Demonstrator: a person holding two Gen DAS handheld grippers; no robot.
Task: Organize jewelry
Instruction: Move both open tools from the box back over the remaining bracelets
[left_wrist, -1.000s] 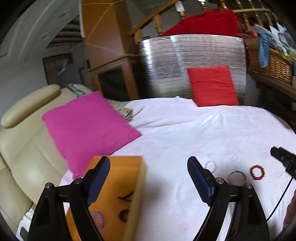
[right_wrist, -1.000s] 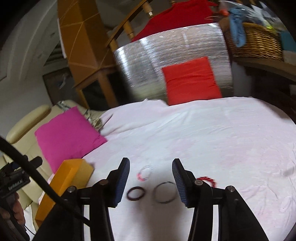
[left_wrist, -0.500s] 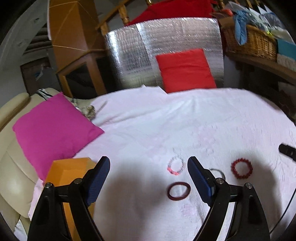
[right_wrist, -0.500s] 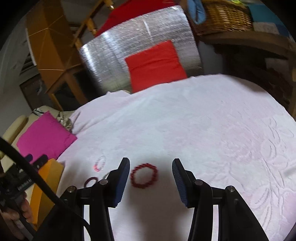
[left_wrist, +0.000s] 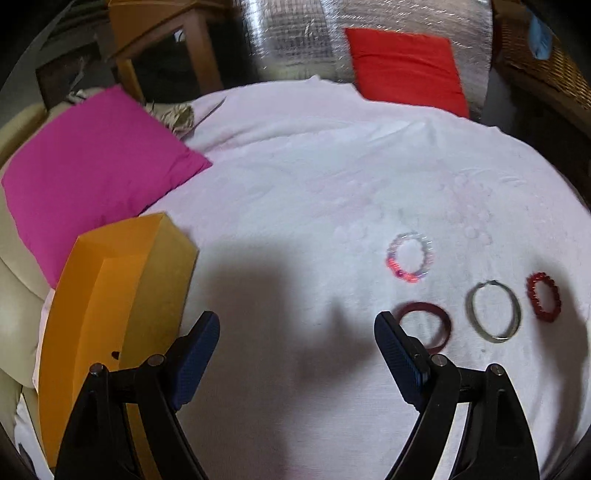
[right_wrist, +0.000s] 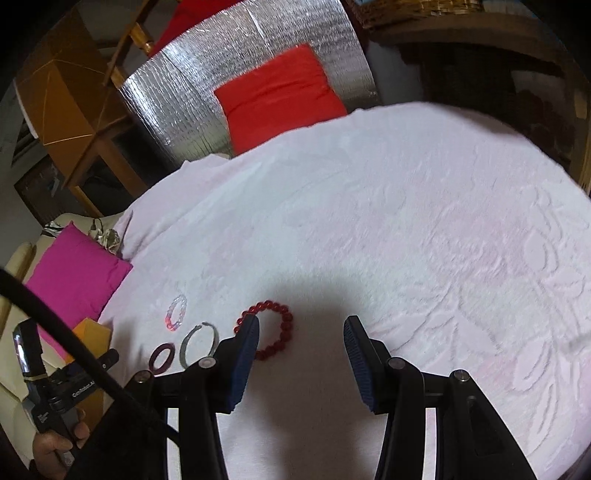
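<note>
Where the left wrist view looks down, the left tongs (left_wrist: 297, 341) hang wide open over the pale pink cloth (left_wrist: 314, 177) with nothing between their blue pads. Taking the silver bangle (left_wrist: 494, 311) as the landmark, a dark red bangle (left_wrist: 424, 329) lies just to its left, partly behind the right-hand blue pad; a clear and pink bead bracelet (left_wrist: 409, 257) lies up and to the left of it; a red bead bracelet (left_wrist: 543, 301) lies just to its right. None of the four touches another. An open orange box (left_wrist: 110, 306) stands well to the left of the silver bangle, at the edge of the cloth, beside a magenta cushion (left_wrist: 92, 166). In the right wrist view, the right tongs (right_wrist: 301, 334) stand about half open and hold nothing. The red bead bracelet (right_wrist: 271, 328) lies just right of the silver bangle (right_wrist: 199, 343), its left arc hidden behind the left blue pad, the rest showing in the gap. The dark red bangle (right_wrist: 162, 357) is just left of the silver one, and the clear and pink bead bracelet (right_wrist: 176, 312) lies above and left of it. Farther left, a hand (right_wrist: 55, 445) grips the other tool's handle.
</note>
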